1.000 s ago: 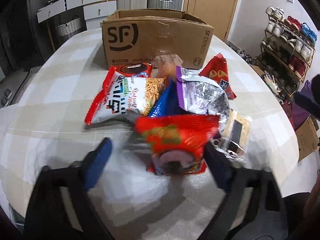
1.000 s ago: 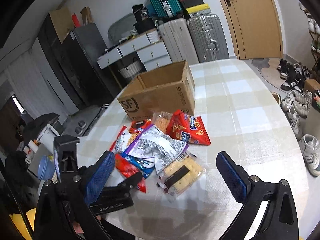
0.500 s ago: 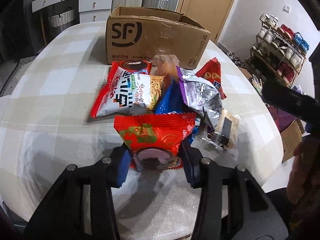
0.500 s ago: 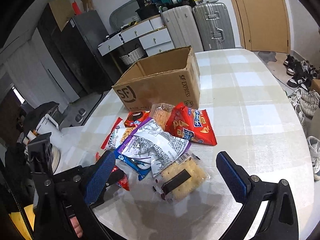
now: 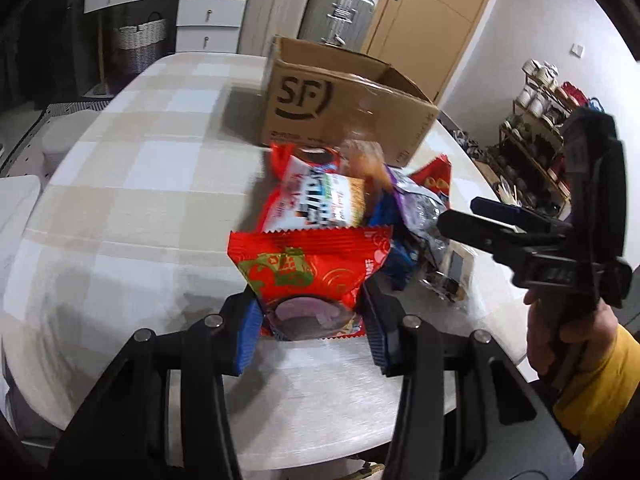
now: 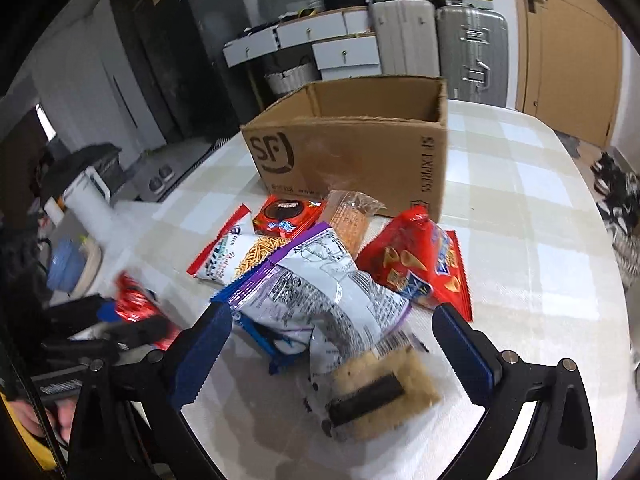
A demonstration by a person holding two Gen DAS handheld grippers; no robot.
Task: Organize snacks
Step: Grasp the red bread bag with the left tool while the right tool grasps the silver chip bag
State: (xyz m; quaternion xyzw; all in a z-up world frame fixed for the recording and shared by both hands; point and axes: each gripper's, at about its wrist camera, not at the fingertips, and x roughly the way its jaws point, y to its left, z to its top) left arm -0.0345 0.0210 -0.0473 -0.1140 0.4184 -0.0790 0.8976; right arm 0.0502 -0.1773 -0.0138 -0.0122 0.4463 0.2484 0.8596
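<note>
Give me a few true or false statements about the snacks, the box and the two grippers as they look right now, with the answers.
1. The left gripper is shut on the red snack packet. True.
2. The right gripper grips the cracker pack. False: its jaws stand wide apart, and the pack lies untouched on the table.
3. The cardboard box is open at the top. True.
4. The red chip bag lies inside the box. False: it lies on the table in front of the box.
</note>
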